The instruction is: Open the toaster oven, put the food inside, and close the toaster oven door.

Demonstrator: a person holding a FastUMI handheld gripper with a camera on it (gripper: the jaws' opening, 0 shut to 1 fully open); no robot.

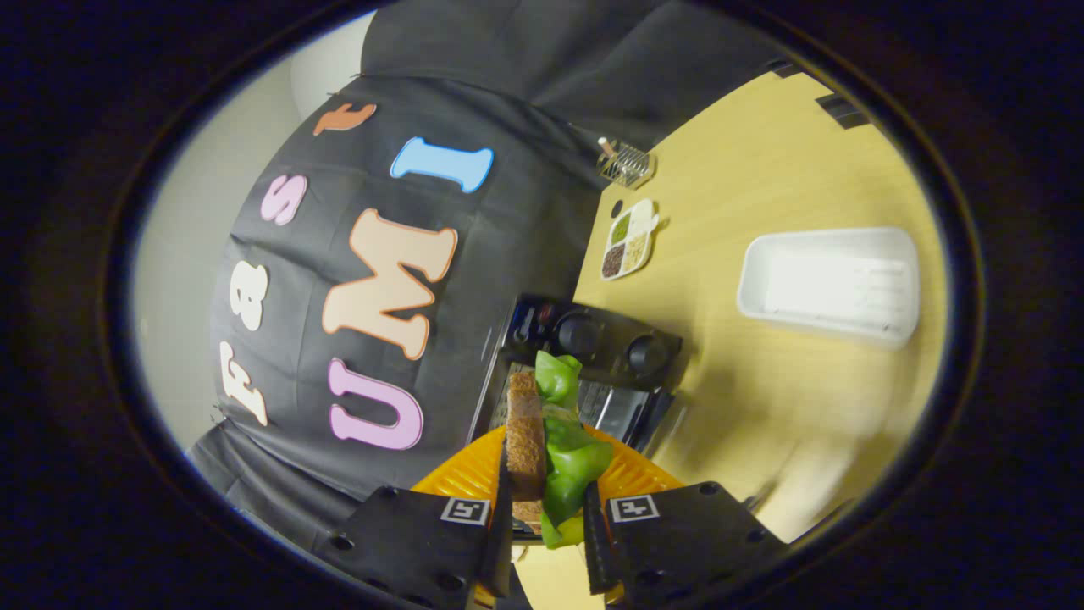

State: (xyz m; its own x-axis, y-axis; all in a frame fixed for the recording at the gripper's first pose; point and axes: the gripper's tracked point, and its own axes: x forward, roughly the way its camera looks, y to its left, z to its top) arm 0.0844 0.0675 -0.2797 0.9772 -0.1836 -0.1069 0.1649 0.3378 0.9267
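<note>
**Sandwich held in the jaws above the plate, toaster oven ahead**

One sandwich (pixel 546 440), made of brown bread with green lettuce leaves spilling out beside it, is gripped between the two fingers of the gripper (pixel 548 529); the jaws are clenched on it from both sides. It is held on edge, bread to one side and lettuce to the other, which is judged to suit a slim, upright entry into an oven opening. Under and just behind the sandwich an orange plate (pixel 466 479) is seen; whether the food is quite clear of it cannot be told.

Just beyond the sandwich one black toaster oven (pixel 593 339) stands on the desk (pixel 762 407), against the black cloth wall. Two round knobs are counted on its panel, with smaller controls beside them that are too small to count. Its door appears to be lowered, with a glassy panel lying toward the gripper, though the sandwich hides much of it. If so, the opening step is judged done, and the food is being carried toward the cavity; placing and closing remain.

Farther off on the desk are counted one white rectangular tray (pixel 834 284), one small divided dish (pixel 628 240) with four compartments of seeds or grains, and one wire holder (pixel 625 163) near the wall. These are well apart from the oven and are judged to play no part in the step in hand.
</note>
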